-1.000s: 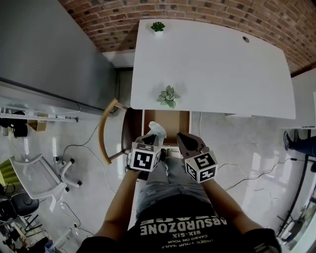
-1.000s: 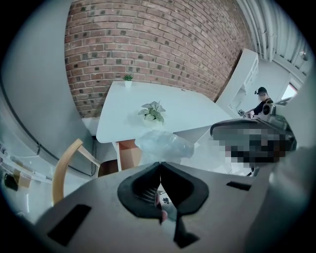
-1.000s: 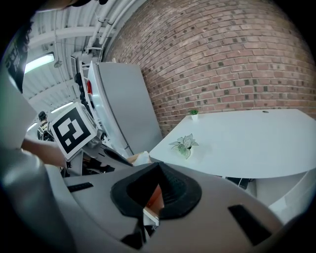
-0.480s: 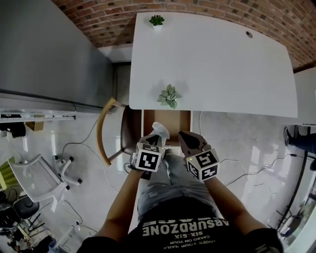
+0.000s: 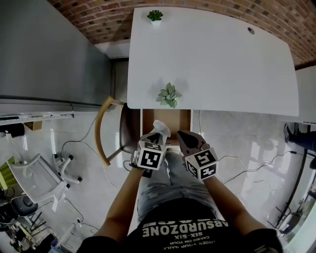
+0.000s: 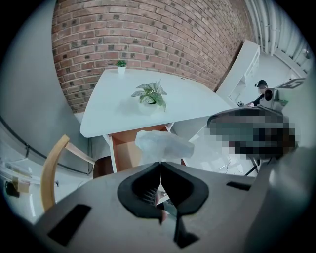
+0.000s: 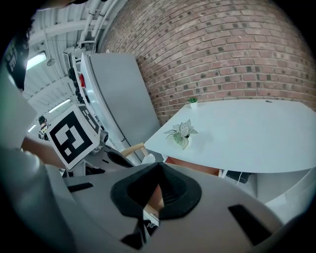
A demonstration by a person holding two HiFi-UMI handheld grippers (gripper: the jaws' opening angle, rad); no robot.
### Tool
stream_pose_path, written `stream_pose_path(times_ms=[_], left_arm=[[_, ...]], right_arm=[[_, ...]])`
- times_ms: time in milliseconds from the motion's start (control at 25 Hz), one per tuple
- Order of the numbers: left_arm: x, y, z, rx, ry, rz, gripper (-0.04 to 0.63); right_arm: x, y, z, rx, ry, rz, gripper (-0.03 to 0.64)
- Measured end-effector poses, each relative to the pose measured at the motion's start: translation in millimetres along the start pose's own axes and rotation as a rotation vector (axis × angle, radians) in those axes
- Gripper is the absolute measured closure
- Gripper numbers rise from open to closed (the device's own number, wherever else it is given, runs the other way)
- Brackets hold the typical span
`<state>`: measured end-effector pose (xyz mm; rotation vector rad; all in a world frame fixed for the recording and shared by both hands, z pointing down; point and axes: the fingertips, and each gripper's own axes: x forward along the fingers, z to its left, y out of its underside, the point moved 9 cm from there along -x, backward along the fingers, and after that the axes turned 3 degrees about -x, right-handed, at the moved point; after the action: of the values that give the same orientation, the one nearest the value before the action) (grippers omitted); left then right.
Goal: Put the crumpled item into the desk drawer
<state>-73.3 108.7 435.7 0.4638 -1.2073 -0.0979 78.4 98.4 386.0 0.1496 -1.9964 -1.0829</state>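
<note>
left gripper point(image 6: 159, 165) clamps crumpled item point(image 6: 163, 145) over drawer point(image 5: 180, 121) | right gripper point(image 7: 158, 168) closed (empty) | chair point(image 5: 100, 129) beside drawer; plant point(image 5: 169, 95) on desk point(image 5: 222, 64) edge

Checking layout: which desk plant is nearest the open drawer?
The larger pale-leaved plant at the desk's near edge, just above the drawer; the small green plant sits at the far edge.

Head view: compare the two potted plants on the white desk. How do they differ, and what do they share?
The near plant has pale, spreading leaves; the far plant is a darker green tuft. The near plant stands above the drawer; the far plant by the brick wall. Both stand upright on the desk.
</note>
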Motion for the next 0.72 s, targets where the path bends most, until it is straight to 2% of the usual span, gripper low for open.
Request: stream_pose_path(times_ms=[720], left_arm=[[27.0,-2.0,8.3,-0.012,0.006,0.037,0.586]], right_arm=[[13.4,5.9,-10.2,0.019,0.008,0.022,0.618]])
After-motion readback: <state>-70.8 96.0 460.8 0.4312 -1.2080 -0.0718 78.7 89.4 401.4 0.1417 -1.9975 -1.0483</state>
